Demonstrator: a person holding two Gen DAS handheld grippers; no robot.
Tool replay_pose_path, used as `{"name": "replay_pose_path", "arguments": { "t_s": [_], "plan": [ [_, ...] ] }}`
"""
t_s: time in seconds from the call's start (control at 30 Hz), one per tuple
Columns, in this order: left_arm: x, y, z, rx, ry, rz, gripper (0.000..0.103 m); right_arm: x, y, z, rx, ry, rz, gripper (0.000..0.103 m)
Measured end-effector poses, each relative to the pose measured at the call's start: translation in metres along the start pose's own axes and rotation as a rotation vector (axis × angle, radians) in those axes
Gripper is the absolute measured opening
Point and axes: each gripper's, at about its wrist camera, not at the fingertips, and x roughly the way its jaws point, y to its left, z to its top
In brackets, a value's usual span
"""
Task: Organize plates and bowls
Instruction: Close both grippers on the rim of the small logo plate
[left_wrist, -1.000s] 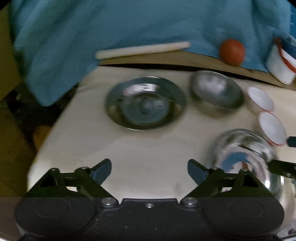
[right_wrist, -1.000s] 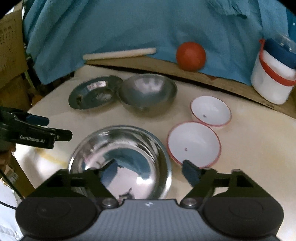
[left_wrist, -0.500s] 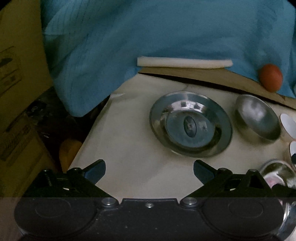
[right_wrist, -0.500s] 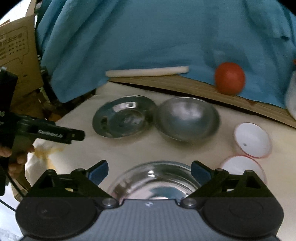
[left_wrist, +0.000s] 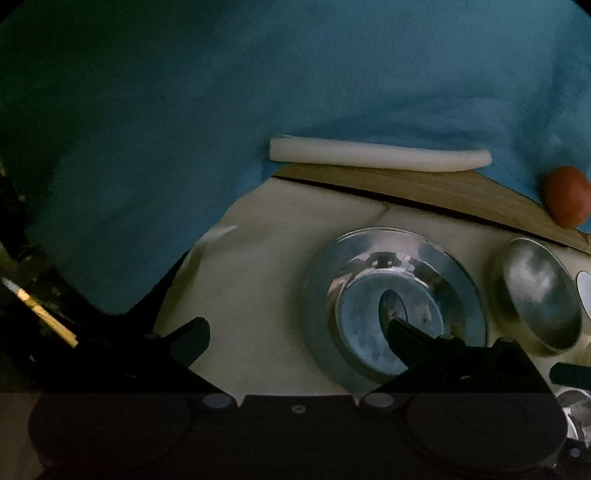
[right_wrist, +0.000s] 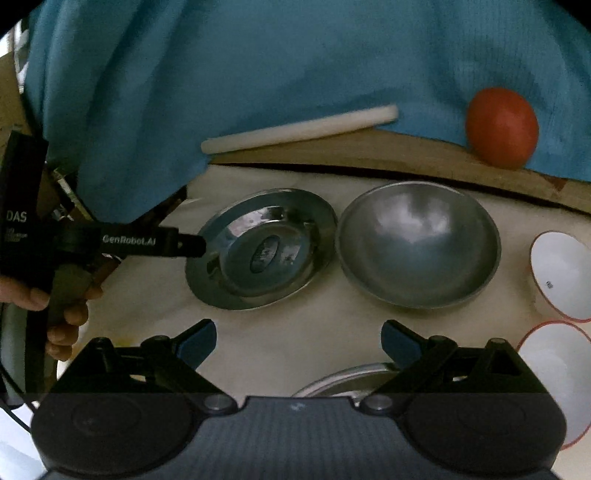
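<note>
A shallow steel plate (left_wrist: 395, 306) (right_wrist: 258, 251) lies at the table's far left. Beside it on the right sits a dull steel bowl (left_wrist: 535, 295) (right_wrist: 417, 243). Two white red-rimmed bowls (right_wrist: 561, 273) (right_wrist: 554, 376) stand further right. Only the rim of a shiny large steel bowl (right_wrist: 351, 374) shows under my right gripper. My left gripper (left_wrist: 295, 332) (right_wrist: 192, 245) is open and empty, its right finger over the plate's near side. My right gripper (right_wrist: 299, 339) hangs open and empty over bare table, short of the plate and the dull bowl.
Blue cloth (right_wrist: 258, 55) hangs behind the table. On a cardboard ledge (right_wrist: 369, 155) at the back lie a white roll (right_wrist: 299, 129) and a red ball (right_wrist: 500, 127). The table edge (left_wrist: 192, 258) drops off on the left. A person's hand (right_wrist: 62, 306) holds the left gripper.
Both grippers have moved leftward and forward toward the steel plate, and their jaws have widened slightly. The large steel bowl has slipped under the right gripper.
</note>
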Motion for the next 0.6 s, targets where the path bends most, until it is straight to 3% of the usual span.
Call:
{"name": "replay_pose_path", "arguments": {
  "t_s": [0.1,0.23,0.33,0.5,0.6],
  "plan": [
    [0.007,-0.002,0.006,0.009,-0.001,-0.014,0.102,0.008,-0.006,0.005,0.044,0.010,0.006,0.098],
    [0.018,-0.003,0.013,0.015,0.014,-0.045,0.092,0.019,-0.012,0.010,0.112,0.029,0.015,0.087],
    [0.022,-0.004,0.014,0.021,0.020,-0.053,0.089,0.026,-0.013,0.014,0.137,0.039,0.027,0.084],
    [0.026,-0.006,0.012,0.034,0.042,-0.069,0.074,0.034,-0.016,0.020,0.187,0.055,0.037,0.079],
    [0.026,-0.006,0.010,0.022,0.041,-0.052,0.055,0.041,-0.017,0.024,0.211,0.062,0.049,0.071]
  ]
}}
